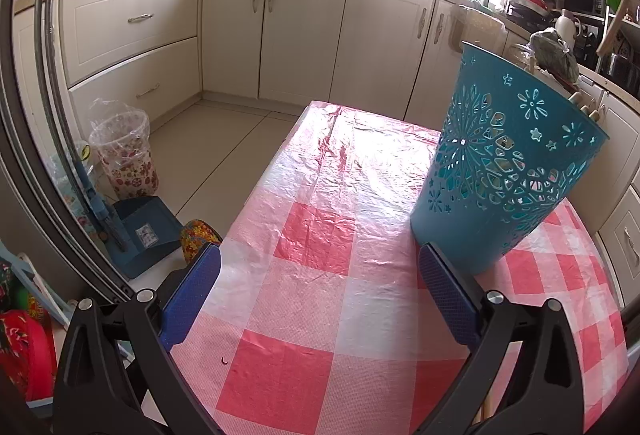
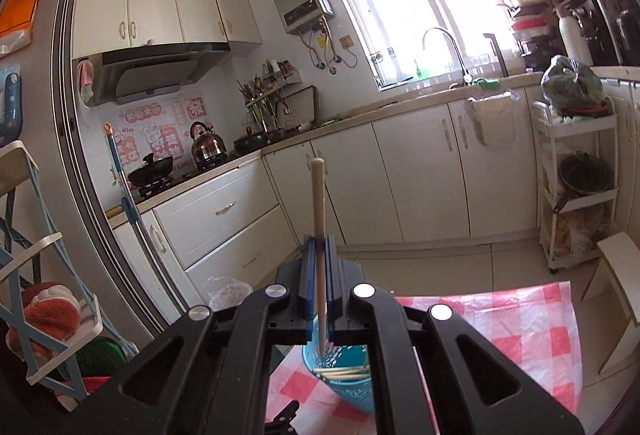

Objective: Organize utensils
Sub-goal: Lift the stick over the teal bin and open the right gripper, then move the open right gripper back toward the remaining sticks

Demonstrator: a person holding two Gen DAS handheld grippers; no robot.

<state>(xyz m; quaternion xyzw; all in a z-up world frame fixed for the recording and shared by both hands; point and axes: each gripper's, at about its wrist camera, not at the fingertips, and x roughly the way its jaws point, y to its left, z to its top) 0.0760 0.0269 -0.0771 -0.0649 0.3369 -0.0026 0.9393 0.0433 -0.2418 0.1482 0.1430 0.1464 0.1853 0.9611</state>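
My right claw (image 2: 319, 267) is pinching a pale wooden stick (image 2: 319, 203), a utensil handle by the look of it, and the blue pads are pressed tight against it on both sides. The stick stands upright, its rounded end poking up above the pads, its lower end hanging over the open mouth of the teal basket (image 2: 344, 383). Inside that basket several more pale wooden sticks (image 2: 344, 372) lie crosswise near the rim.

Over on my left claw (image 1: 318, 287), the pads are spread wide with nothing between them, hovering low above the desk (image 1: 304, 235) with its red-and-white checked plastic cover. The teal basket (image 1: 508, 163) sits just ahead of the right-hand pad, close to it; whether they touch I cannot tell. It has cut-out flower and star patterns, and a few wooden ends (image 1: 586, 105) peek over its far rim.

Writing? On the wall behind the stove there are pink stickers (image 2: 160, 131) with rabbits and Chinese characters, too small for me to read with confidence. A kettle (image 2: 208, 145) sits on the hob. Down on the floor, a dustpan (image 1: 144, 231) carries a small label, unreadable from here.
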